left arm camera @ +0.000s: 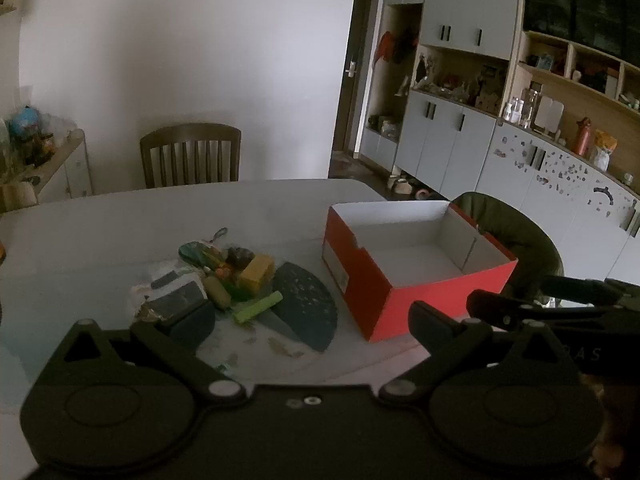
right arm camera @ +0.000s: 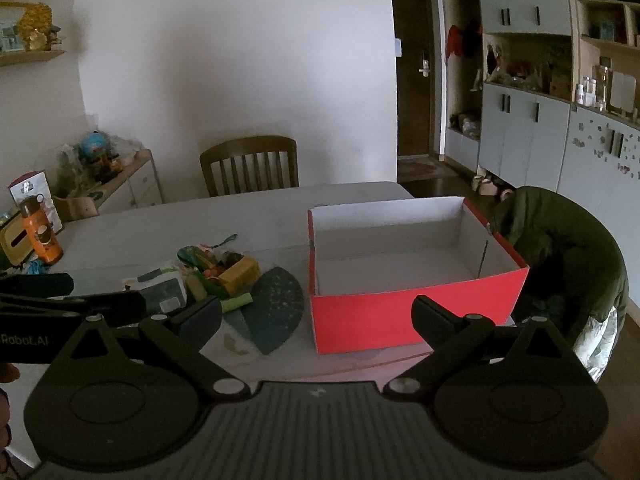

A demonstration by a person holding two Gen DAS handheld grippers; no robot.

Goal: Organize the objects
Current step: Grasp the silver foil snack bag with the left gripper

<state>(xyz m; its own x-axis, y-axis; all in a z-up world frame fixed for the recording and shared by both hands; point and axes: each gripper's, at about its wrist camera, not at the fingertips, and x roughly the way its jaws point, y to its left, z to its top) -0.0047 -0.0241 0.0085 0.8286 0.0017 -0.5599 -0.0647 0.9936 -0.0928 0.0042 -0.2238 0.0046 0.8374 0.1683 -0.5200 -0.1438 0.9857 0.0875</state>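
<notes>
An open red box (left arm camera: pixel 400 304) with a white, empty inside stands on the right of the table; it also shows in the right wrist view (right arm camera: pixel 400 320). Left of it lies a heap of small objects (left arm camera: pixel 228 280) (right arm camera: pixel 216 276): a yellow block (left arm camera: pixel 258 272), a green stick (left arm camera: pixel 258 308), a dark fan-shaped piece (left arm camera: pixel 308 304) and dark flat packets (left arm camera: pixel 176 300). My left gripper (left arm camera: pixel 312 320) is open and empty, held above the table's near edge in front of the heap. My right gripper (right arm camera: pixel 316 316) is open and empty, in front of the box.
The white table (left arm camera: pixel 120 224) has a wooden chair (left arm camera: pixel 190 156) at its far side and a chair draped with a green jacket (right arm camera: pixel 560 248) at its right. An orange bottle (right arm camera: pixel 40 228) stands at the table's left. Cabinets (left arm camera: pixel 452 132) line the right wall.
</notes>
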